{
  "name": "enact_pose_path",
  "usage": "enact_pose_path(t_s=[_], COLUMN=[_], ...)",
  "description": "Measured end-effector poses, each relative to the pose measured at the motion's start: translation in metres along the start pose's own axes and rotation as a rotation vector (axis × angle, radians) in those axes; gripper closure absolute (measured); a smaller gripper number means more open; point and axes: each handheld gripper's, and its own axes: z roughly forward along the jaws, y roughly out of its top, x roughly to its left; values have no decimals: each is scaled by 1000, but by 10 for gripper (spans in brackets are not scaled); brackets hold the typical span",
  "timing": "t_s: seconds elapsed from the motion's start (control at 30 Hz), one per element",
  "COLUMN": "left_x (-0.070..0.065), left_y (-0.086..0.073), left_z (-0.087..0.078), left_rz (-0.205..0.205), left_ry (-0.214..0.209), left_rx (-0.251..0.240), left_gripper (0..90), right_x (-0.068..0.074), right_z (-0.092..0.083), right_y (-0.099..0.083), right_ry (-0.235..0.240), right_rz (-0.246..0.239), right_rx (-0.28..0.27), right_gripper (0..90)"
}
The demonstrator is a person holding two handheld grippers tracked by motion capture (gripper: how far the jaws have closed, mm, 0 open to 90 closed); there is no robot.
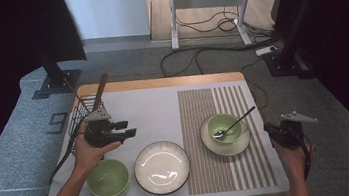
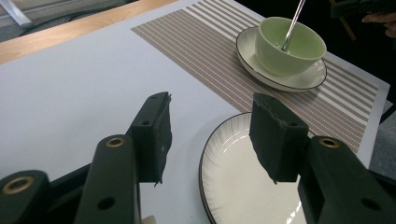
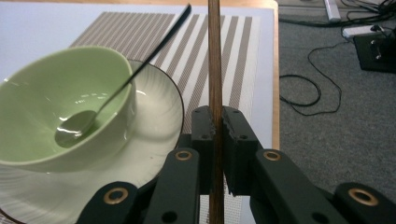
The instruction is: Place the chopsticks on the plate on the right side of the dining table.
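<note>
- High view: your right gripper (image 1: 273,130) sits at the table's (image 1: 160,83) right edge, just beside the saucer (image 1: 229,146) with cup (image 1: 224,127) and spoon (image 1: 238,119).
- Right gripper view: jaws clamped on a brown stick (image 3: 215,70), upright, close to the saucer rim.
- Your left gripper (image 1: 127,129) hovers above the plate (image 1: 162,167), jaws apart, nothing between.
- High view adds a green bowl (image 1: 108,179) by your left wrist and a wire basket (image 1: 80,117) with sticks behind it.
- Striped mat (image 1: 221,102) on white top; grey carpet, cables, desk beyond.
</note>
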Motion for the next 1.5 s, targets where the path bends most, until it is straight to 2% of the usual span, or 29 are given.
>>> enact_pose_path(t_s=[0.37, 0.77, 0.97, 1.5], left_x=[-1, -4, -4, -3], left_y=[-1, 0, -2, -3], left_z=[-1, 3, 2, 2], left_rz=[1, 7, 10, 5], left_ry=[3, 5, 19, 13], left_rx=[-1, 4, 1, 6], left_gripper=[484, 483, 483, 483], right_x=[0, 8, 14, 24], right_z=[4, 17, 22, 29], right_y=[-4, -8, -10, -10], right_ry=[-1, 2, 25, 78], right_rz=[5, -19, -38, -54], right_rx=[21, 77, 107, 139], right_gripper=[843, 843, 843, 842])
